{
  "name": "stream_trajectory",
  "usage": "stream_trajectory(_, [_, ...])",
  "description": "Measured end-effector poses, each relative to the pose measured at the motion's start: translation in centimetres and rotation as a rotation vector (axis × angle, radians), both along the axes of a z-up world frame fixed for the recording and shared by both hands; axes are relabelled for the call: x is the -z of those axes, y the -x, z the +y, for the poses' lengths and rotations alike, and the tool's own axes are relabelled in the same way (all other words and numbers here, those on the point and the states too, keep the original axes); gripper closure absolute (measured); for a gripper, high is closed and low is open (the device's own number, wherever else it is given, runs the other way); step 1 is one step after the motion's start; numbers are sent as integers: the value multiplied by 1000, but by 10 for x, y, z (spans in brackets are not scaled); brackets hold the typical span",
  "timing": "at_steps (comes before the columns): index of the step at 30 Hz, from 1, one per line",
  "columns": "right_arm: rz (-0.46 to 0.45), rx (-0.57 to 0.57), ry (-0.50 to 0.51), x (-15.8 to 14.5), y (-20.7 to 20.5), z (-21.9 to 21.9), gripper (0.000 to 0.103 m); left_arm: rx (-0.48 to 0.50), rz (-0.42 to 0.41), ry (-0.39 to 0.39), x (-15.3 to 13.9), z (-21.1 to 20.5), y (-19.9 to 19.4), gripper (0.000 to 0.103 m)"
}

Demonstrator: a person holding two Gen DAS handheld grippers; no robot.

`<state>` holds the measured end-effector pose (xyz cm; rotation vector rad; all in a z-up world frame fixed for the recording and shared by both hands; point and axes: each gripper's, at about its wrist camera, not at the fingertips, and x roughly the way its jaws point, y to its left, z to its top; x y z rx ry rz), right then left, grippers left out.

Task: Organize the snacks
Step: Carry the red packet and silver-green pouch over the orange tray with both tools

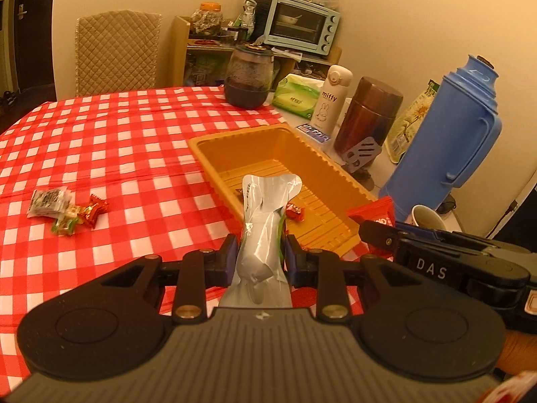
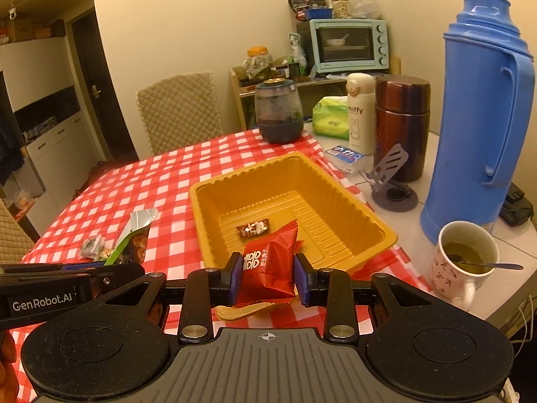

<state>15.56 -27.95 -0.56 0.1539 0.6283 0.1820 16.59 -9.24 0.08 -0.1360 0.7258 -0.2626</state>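
left gripper [image 1: 258, 255]: jaws clamped on silver pouch [image 1: 265, 221], carried for drop-off
right gripper [image 2: 268, 278]: jaws clamped on red packet [image 2: 268, 265]
orange tray [image 2: 386, 235]: collection bin on bench

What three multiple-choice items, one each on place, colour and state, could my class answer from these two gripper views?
1. Where is the brown-wrapped candy?
A. Inside the yellow tray
B. On the chair
C. In the mug

2. What colour is the tall thermos?
A. Green
B. Blue
C. White

3. What is the right gripper doing?
A. Hanging open
B. Holding a spoon
C. Gripping a red snack packet

Answers: 1 A, it lies on the tray floor; 2 B, its body is blue; 3 C, the fingers pinch the packet.
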Motion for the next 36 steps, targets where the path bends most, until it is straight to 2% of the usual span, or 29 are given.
stream_trajectory(15, [-18,29,-9,-7,-18,-23,70,29,-8,-7,-6,-23,-25,76])
stream_trajectory(36, [-57,58,-63,10,-77,-37,70,43,43,-4,22,-40,-82,76])
